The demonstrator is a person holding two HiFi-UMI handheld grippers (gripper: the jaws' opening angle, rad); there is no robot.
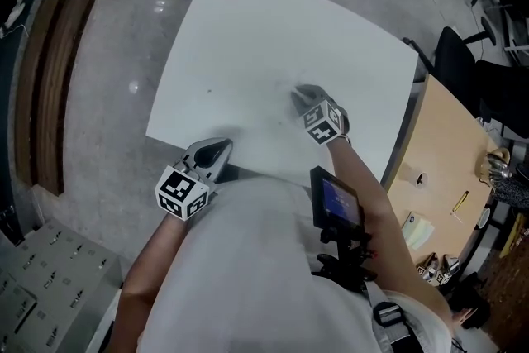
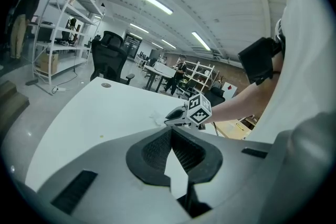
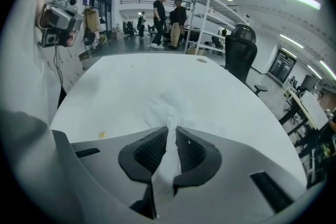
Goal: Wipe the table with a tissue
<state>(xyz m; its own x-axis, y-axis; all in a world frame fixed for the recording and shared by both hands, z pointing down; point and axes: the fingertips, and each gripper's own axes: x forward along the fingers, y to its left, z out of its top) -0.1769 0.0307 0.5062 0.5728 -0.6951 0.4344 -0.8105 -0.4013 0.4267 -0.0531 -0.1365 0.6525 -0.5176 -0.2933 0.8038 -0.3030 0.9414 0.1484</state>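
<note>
Right gripper (image 1: 304, 97) clamps crumpled white paper tissue (image 3: 167, 107), wad fanning to 12 o'clock onto flat white tabletop (image 1: 248, 45) for wiping contact. Left gripper (image 1: 218, 151) closed, empty, parked at table's 6 o'clock edge, clear.

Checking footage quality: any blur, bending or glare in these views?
Head view: right gripper blurred. Right gripper view: fisheye bend, dark corners, tissue faint against white table. Left gripper view: same bend, ceiling lights bright.
</note>
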